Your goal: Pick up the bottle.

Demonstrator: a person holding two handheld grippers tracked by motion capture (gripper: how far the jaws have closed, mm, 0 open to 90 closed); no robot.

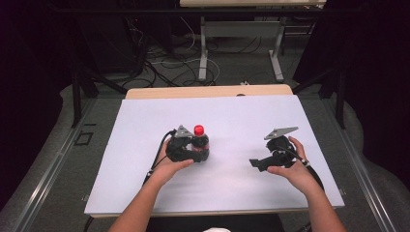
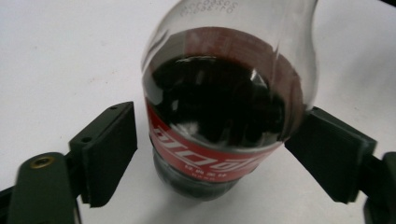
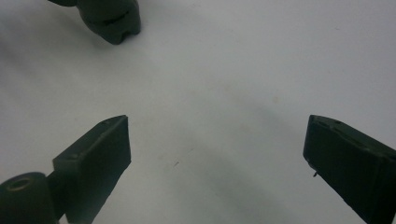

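My left gripper (image 2: 212, 154) straddles the cola bottle (image 2: 224, 107), which stands upright with its red cap (image 1: 198, 129) near the middle of the white table (image 1: 241, 121). 1 pad (image 2: 327, 154) touches its side; the other stands just clear. My right gripper (image 3: 217, 154) gapes wide, holding nothing.

obstacle: cola bottle (image 1: 199, 140) mid-sheet | free: white sheet (image 1: 232, 121) bare all around it
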